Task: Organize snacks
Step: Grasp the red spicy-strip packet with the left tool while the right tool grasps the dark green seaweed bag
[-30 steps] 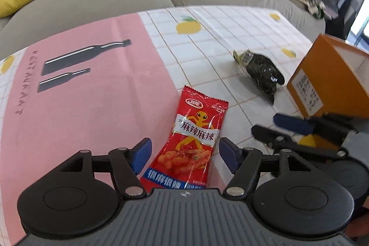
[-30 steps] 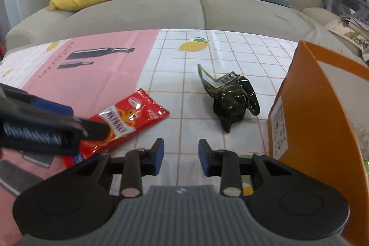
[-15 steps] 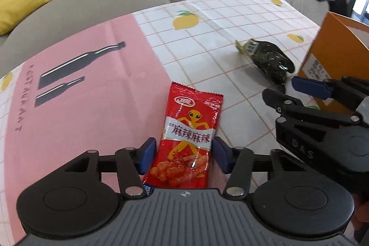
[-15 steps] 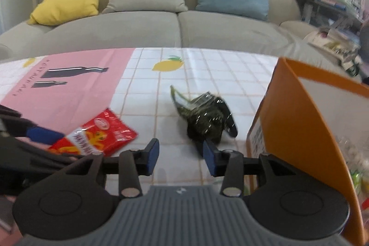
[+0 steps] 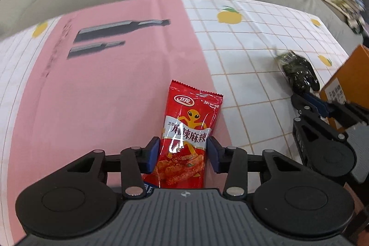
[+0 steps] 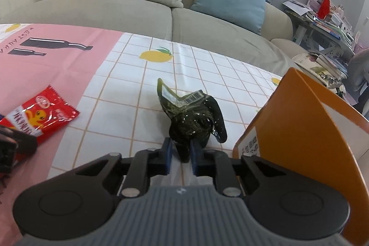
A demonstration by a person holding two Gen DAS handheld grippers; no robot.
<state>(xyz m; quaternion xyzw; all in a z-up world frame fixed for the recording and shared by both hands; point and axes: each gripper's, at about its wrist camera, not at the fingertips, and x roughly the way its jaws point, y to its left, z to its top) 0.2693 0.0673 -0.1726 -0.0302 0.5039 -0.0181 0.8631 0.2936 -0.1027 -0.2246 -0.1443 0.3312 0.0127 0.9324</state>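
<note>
A red snack packet (image 5: 191, 117) lies on the pink-and-white tablecloth, and its near half sits between the blue pads of my left gripper (image 5: 183, 151). The jaws are closing and the pads press on both its long edges. The same red packet (image 6: 39, 112) shows at the left of the right wrist view. A dark green snack packet (image 6: 191, 121) lies on the white checked part of the cloth. My right gripper (image 6: 181, 151) is closing, its pads pinching the packet's near tip. From the left wrist view, the green packet (image 5: 297, 73) and the right gripper (image 5: 307, 99) are at the far right.
An open orange cardboard box (image 6: 299, 142) stands right of the green packet, close to my right gripper. A grey sofa (image 6: 207, 22) with yellow, beige and blue cushions runs along the table's far edge. A cluttered shelf (image 6: 322, 22) is at the far right.
Both grippers' jaws have narrowed. The left ones came in against the red packet's sides. The right gripper moved forward to the green packet and shut on its near tip.
</note>
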